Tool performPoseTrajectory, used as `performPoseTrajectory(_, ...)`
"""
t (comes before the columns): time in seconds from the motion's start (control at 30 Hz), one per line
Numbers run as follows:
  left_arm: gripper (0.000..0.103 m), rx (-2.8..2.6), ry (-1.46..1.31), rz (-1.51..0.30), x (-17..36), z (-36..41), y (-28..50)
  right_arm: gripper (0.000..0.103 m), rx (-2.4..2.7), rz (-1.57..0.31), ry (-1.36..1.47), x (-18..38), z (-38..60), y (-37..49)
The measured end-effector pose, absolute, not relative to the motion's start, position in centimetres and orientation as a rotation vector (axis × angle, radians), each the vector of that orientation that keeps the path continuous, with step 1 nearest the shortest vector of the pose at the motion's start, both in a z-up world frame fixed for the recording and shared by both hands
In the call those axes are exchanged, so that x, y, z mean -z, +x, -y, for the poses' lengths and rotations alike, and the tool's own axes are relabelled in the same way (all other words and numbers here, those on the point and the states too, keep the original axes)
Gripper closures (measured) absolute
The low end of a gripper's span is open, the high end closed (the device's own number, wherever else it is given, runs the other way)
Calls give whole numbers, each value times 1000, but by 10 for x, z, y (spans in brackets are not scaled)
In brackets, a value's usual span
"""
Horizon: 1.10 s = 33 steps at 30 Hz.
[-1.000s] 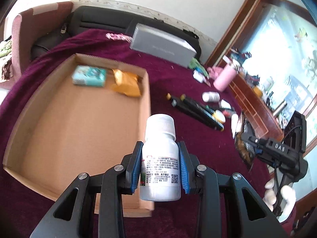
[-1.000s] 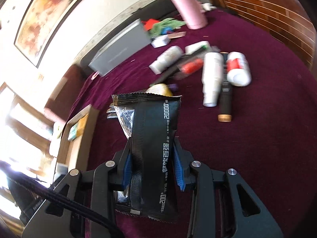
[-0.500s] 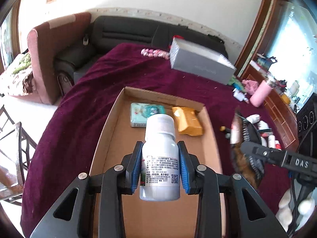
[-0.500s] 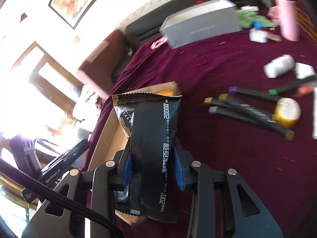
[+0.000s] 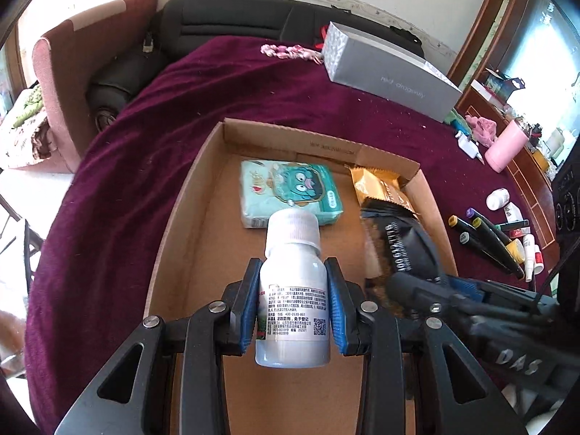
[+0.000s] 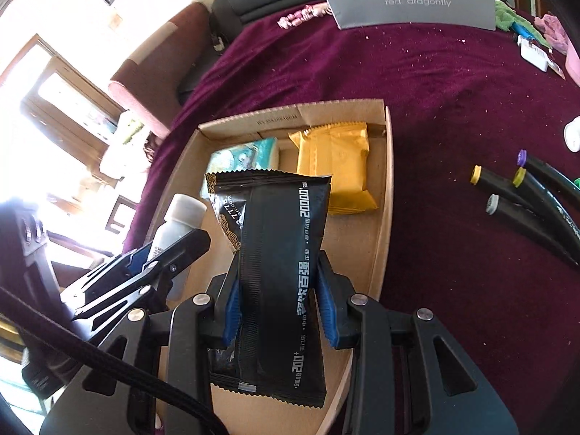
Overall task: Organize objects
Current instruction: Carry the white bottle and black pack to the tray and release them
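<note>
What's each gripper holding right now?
Left gripper: closed on the white bottle.
Right gripper: closed on the black packet.

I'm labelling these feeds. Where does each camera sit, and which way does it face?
Left wrist: on the left gripper, tilted down into the cardboard box; its jaws clamp a white bottle.
Right wrist: on the right gripper, tilted down likewise, clamping a black packet.
Shared: the box, tissue pack, gold packet, each other's gripper.

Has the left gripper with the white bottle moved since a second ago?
Yes. The left gripper, shut on the white bottle, went from beside the cardboard box to over it.
</note>
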<state>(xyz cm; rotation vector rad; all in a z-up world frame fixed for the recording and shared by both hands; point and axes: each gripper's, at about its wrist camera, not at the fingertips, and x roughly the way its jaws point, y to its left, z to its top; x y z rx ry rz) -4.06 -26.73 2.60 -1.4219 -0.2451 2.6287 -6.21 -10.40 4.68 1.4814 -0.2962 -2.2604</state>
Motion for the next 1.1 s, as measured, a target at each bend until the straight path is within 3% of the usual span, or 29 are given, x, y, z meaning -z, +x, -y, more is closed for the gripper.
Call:
performPoseTrajectory(0.43,73,-2616,-1465,294,-18,270,-47,64,2352,237,1480,-42,111,-68)
performPoseTrajectory(0.6,73,-2623,-1443,373,-26,279,-43,50,2364,250,1453,-48,108,-64)
performPoseTrajectory(0.87,66,-2699,-1301,374,-65,281,-12,46,2438,301,1261,-81,91,-44)
performPoseTrajectory(1.1,66,-2668,-1287,408,-84,261,12,31,2532,306,1055,-116,62,-5)
